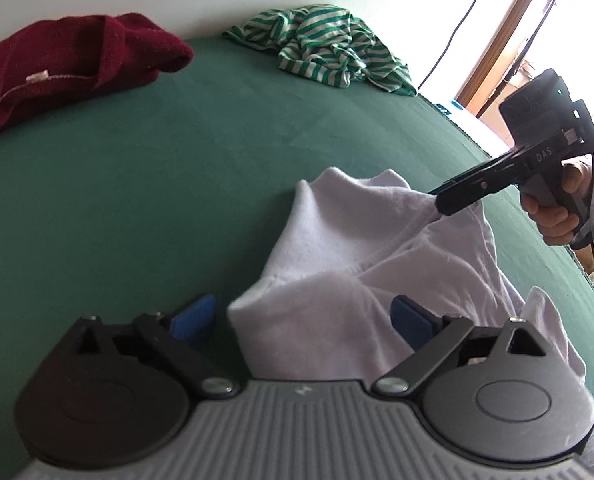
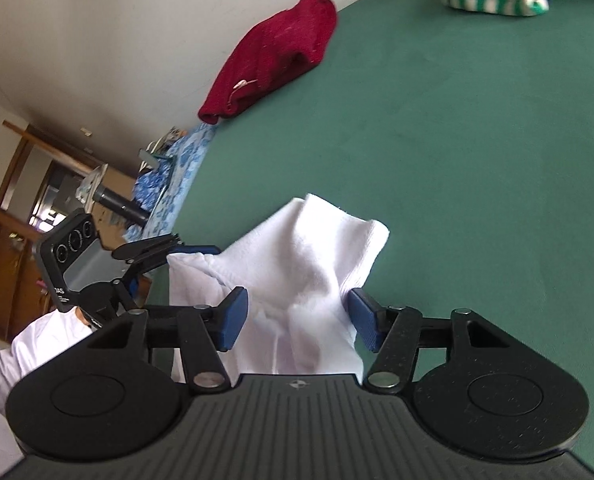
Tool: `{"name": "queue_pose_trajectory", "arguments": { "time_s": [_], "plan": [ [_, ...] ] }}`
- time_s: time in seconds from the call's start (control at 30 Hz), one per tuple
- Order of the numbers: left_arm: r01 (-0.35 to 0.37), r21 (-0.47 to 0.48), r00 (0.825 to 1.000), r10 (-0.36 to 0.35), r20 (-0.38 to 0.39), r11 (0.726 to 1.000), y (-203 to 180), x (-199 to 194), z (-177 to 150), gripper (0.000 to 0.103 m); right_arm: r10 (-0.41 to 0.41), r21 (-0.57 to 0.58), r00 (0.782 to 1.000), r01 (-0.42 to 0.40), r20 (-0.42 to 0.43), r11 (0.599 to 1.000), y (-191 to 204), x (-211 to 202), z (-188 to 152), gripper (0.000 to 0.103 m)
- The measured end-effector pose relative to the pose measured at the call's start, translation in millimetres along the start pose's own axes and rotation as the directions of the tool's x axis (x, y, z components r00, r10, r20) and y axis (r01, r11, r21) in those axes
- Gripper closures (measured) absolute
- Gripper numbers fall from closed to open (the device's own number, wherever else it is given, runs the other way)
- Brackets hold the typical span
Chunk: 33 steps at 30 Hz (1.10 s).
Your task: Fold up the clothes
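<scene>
The white shirt sits bunched up on the green table. It looks soft, light and floppy, so an edge or corner is best to grab. The left gripper is wide, with cloth between its pads. The right gripper is wide around cloth too. A red sweater and a striped shirt lie far back. No boxes or baskets show.

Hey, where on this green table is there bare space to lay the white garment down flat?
The widest bare stretch of the green table lies in the middle, bordered by the dark red knitted garment, the green-and-white striped garment and the white garment. It is crowded along the far edge by the wall, and near the right gripper.
</scene>
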<state>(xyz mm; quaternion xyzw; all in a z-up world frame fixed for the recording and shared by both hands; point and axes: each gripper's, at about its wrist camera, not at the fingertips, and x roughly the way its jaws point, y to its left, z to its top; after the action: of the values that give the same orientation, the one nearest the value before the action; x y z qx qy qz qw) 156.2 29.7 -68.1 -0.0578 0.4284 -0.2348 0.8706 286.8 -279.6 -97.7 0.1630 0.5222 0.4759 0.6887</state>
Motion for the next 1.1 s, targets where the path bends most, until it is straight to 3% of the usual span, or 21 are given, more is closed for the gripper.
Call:
{"name": "queue_pose_trajectory", "arguments": {
  "time_s": [0.03,0.1,0.13,0.23,0.27,0.33,0.6,0.73,0.9,0.97,1.1],
  "plan": [
    [-0.002,0.000,1.000,0.002,0.012,1.000,-1,1,0,0.018,-0.007,-0.019,1.000,0.007,-0.011,1.000,1,2,2,0.054],
    [0.016,-0.002,1.000,-0.016,0.021,1.000,-3,1,-1,0.041,-0.037,-0.064,0.999,0.035,-0.027,0.997,2,3,4,0.076],
    [0.024,0.001,1.000,-0.024,0.020,1.000,-4,0,-1,0.047,-0.047,-0.069,0.998,0.045,-0.029,0.997,1,3,4,0.085],
    [0.014,0.004,1.000,-0.014,0.022,1.000,-5,-1,-4,0.064,-0.056,-0.090,0.998,0.053,-0.024,0.995,8,-4,3,0.087],
    [0.014,-0.006,1.000,-0.014,0.019,1.000,-5,-2,-4,0.079,-0.049,-0.099,0.999,0.047,-0.018,0.994,13,-8,2,0.087],
    [0.020,-0.027,0.999,-0.019,0.044,0.999,-5,-10,-2,0.086,-0.037,-0.118,0.999,0.036,-0.007,0.992,23,-16,0,0.088],
    [-0.001,0.047,0.985,-0.007,0.173,0.999,-50,-80,-8,0.092,0.017,-0.195,0.999,-0.010,0.034,0.981,65,-47,-8,0.088],
    [0.009,0.114,0.982,-0.030,0.184,0.993,-84,-120,-33,0.092,0.029,-0.264,1.000,-0.031,-0.012,0.964,91,-69,-42,0.088],
    [0.011,0.228,0.997,-0.027,0.067,0.974,-133,-138,-90,0.091,0.035,-0.354,0.996,-0.063,-0.087,0.933,125,-98,-91,0.088],
    [0.011,0.269,1.000,-0.009,-0.006,0.963,-149,-133,-119,0.088,-0.012,-0.399,0.991,-0.042,-0.132,0.916,132,-97,-117,0.086],
    [0.026,0.331,0.983,0.036,-0.180,0.943,-169,-113,-168,0.087,-0.125,-0.462,0.975,0.026,-0.185,0.886,135,-89,-166,0.075]
  ]
}}
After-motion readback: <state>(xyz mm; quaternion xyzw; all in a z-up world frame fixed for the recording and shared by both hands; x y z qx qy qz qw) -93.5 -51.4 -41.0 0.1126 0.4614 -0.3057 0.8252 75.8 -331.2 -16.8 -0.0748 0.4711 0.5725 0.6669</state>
